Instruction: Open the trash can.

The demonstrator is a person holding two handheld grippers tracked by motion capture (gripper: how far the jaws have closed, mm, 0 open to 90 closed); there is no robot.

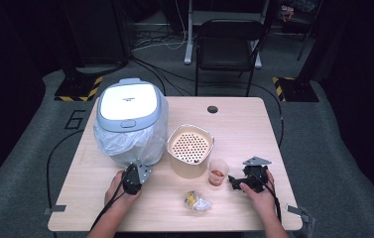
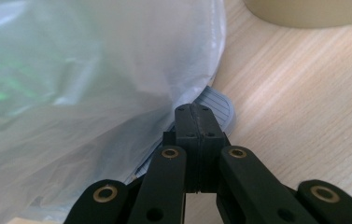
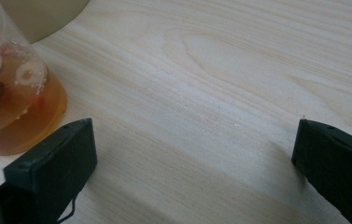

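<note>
Left claw shut empty over grey pedal under bagged bin, far-left tabletop. Right claw wide, drink cup just beyond its one jaw, near edge; nearer that hand.

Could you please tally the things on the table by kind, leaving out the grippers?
Pedal bin with bag liner: 1
Beige perforated container: 1
Clear cup of amber liquid with fruit slices: 1
Crumpled wrapper: 1
Total: 4
</note>
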